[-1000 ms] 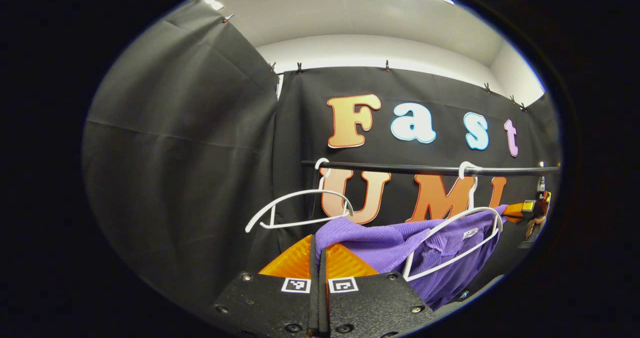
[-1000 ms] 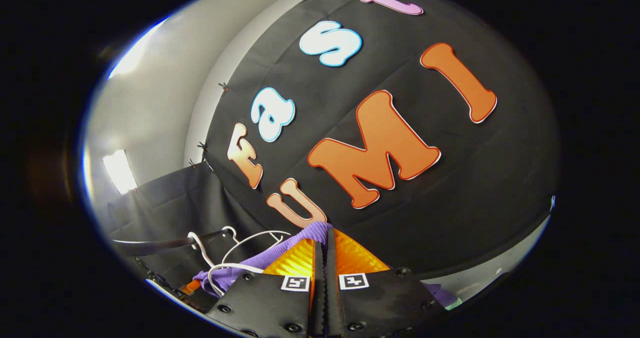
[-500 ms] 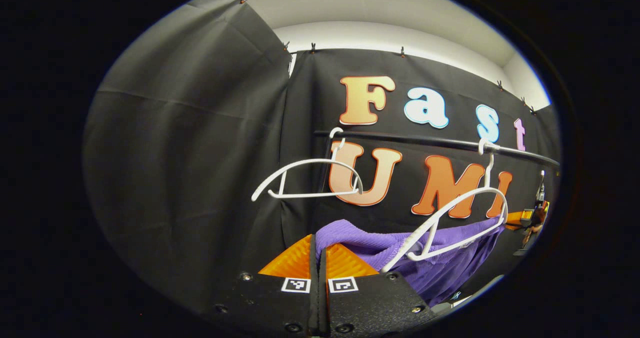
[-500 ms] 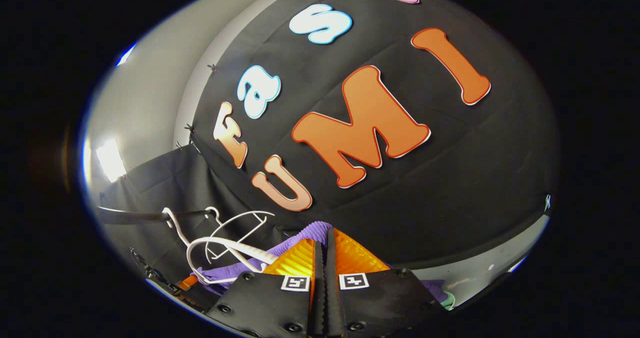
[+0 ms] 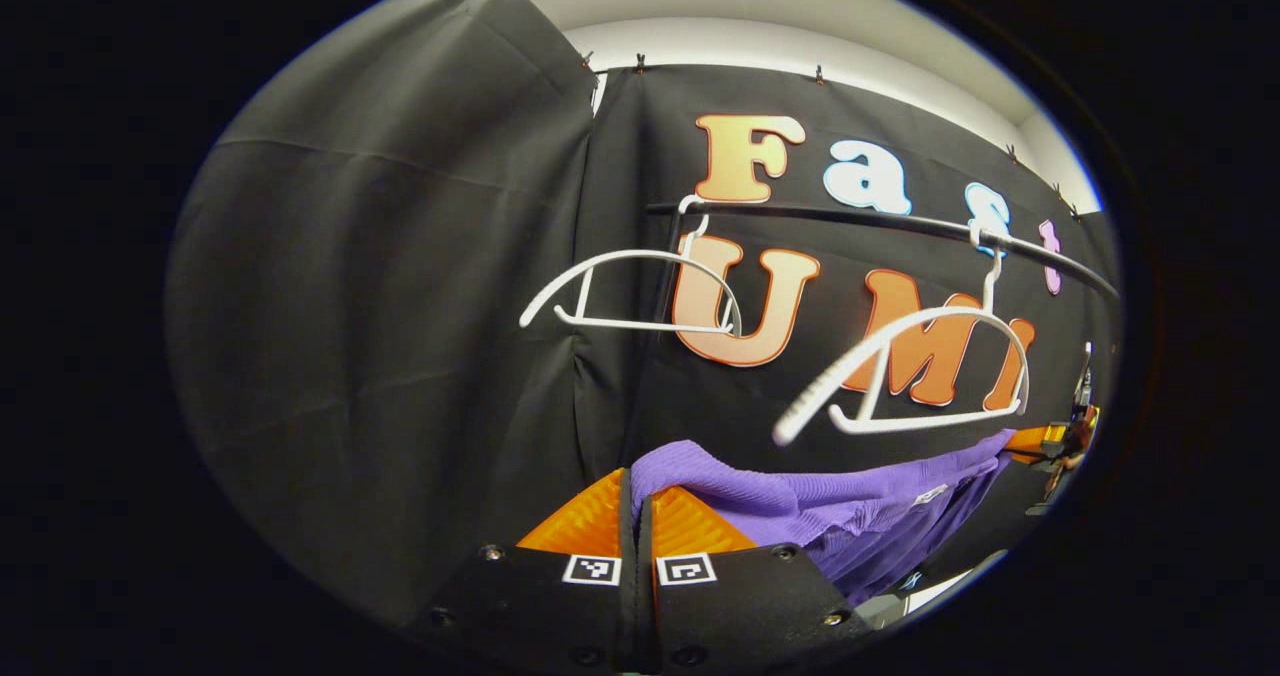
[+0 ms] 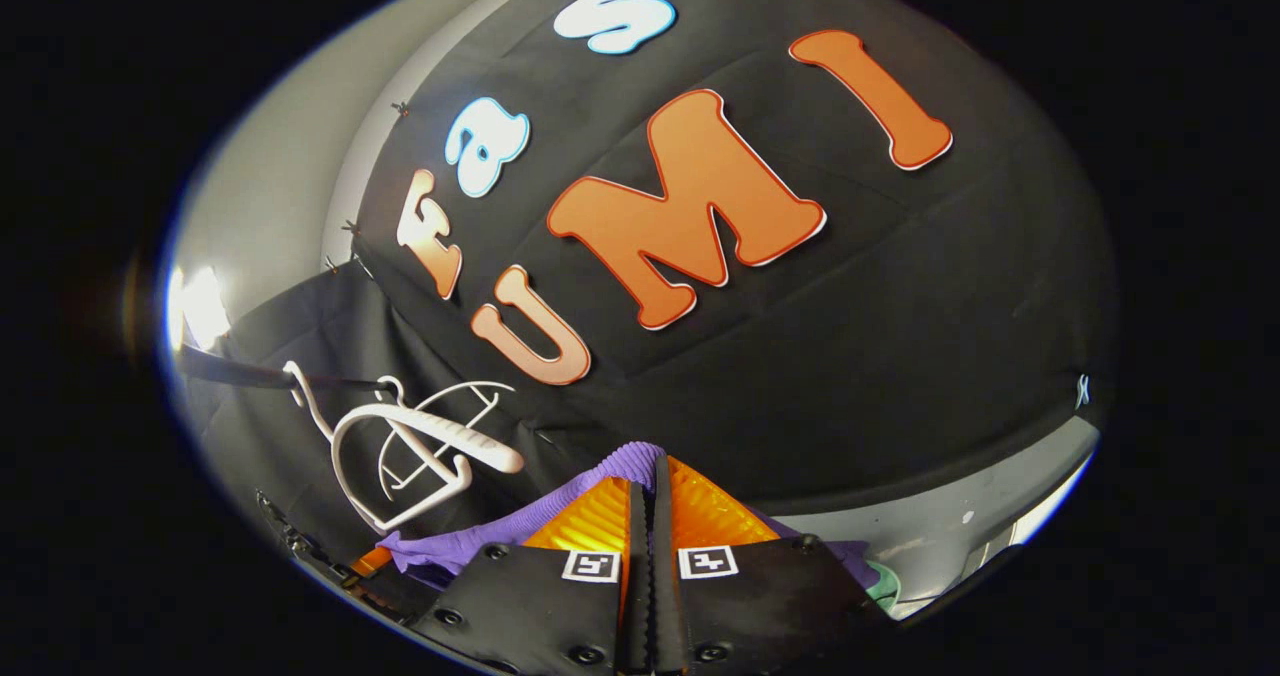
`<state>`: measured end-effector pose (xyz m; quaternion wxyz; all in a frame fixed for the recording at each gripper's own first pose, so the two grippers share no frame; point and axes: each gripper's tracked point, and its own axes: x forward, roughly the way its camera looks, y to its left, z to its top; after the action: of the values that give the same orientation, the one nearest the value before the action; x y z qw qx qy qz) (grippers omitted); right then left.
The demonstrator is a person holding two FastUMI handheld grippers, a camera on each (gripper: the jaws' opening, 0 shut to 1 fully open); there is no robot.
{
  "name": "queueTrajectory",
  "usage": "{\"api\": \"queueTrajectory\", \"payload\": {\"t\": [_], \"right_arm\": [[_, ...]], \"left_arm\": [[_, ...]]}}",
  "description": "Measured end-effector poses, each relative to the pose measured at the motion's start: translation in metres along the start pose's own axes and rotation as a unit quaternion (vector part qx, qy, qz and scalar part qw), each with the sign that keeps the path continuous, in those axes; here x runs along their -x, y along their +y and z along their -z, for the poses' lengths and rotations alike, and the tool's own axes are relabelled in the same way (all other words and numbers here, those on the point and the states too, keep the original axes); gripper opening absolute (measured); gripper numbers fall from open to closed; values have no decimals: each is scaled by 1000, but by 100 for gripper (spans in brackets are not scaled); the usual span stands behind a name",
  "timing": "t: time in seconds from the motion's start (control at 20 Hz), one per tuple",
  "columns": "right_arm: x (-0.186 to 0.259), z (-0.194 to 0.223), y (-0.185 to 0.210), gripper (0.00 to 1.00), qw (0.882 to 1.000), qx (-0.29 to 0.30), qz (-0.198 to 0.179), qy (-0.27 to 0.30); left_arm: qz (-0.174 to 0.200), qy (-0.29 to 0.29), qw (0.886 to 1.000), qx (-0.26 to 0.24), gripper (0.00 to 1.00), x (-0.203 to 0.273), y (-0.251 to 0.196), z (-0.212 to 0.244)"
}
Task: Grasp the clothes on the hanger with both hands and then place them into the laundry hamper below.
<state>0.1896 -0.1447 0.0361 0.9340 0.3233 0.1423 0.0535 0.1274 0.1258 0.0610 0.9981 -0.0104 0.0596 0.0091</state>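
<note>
Dim booth, strong fisheye bend in both views.
A ceiling light [image 6: 195, 306] glares white at the far left of the right gripper view; straight lines curve near the rims, the nearer white hanger [image 5: 905, 376] looks slightly soft, and dark cloth swallows shadows.

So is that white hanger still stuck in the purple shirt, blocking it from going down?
No. The purple shirt hangs below the white hanger, apart from it, pinched by the left gripper and right gripper. The hamper isn't visible.

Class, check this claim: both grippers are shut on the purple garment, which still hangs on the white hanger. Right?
Not quite. The left gripper view shows the purple garment off the white hanger, stretched below it. Both the left gripper and the right gripper are shut on it.
</note>
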Motion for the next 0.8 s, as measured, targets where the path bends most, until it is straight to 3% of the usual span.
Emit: {"api": "queueTrajectory", "payload": {"t": [0.3, 0.8], "right_arm": [[16, 33, -15, 8, 999, 7, 25, 24], [35, 105, -8, 8, 996, 29, 39, 69]], "left_arm": [[14, 20, 1000, 9, 0, 9, -14, 19], [81, 53, 995, -16, 0, 16, -91, 55]]}}
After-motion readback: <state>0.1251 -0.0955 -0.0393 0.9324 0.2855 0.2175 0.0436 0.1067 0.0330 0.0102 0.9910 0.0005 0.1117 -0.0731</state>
